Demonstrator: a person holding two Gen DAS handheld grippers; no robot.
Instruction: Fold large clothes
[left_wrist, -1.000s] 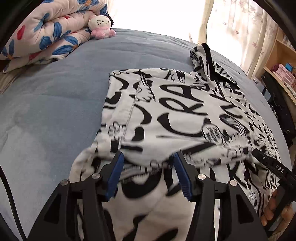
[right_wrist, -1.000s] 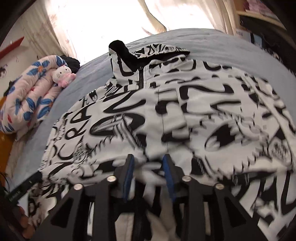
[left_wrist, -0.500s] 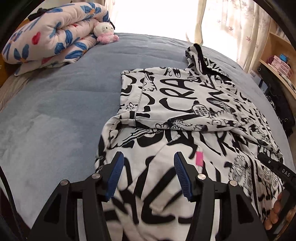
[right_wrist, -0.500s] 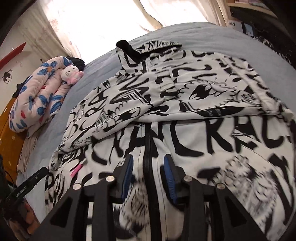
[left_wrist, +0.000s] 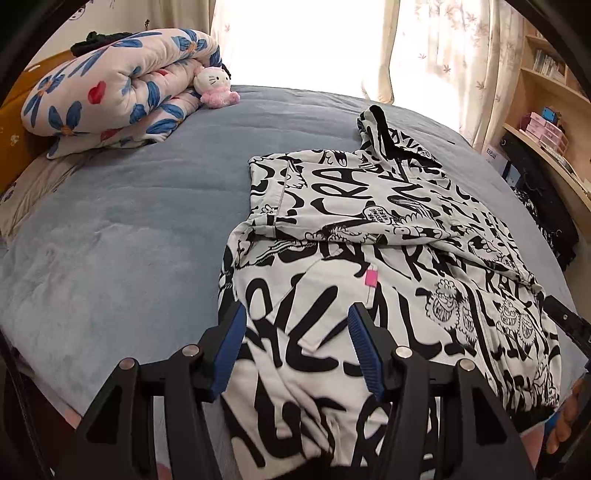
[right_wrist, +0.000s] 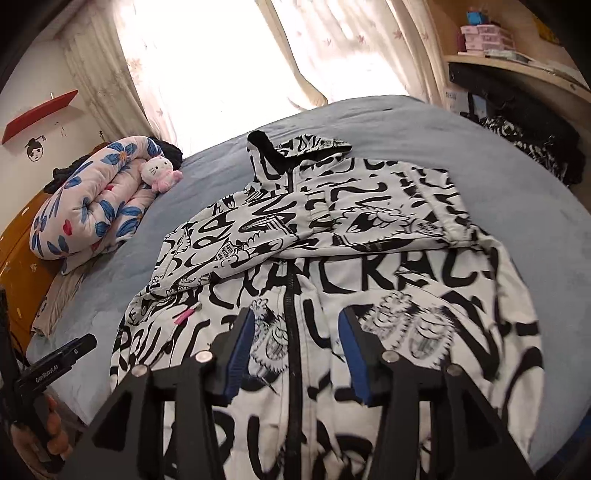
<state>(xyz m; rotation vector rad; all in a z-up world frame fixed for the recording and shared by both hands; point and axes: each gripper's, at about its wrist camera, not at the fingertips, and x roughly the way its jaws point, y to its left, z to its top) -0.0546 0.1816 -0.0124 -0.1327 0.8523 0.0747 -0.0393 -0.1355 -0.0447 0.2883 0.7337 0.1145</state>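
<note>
The black-and-white printed hoodie (left_wrist: 388, 236) lies spread on the blue bed (left_wrist: 129, 229), sleeves folded across its chest. The left gripper (left_wrist: 295, 350) hovers above its hem, jaws apart and empty. The right gripper (right_wrist: 295, 354), jaws just widened, straddles the zipper (right_wrist: 291, 332) without clamping it.

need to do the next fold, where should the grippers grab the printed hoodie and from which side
Probably the hoodie hem corners nearest the cameras, approached from the near bed edge: sleeves are already folded across the chest, and the left gripper and right gripper hang open above that loose end.
</note>
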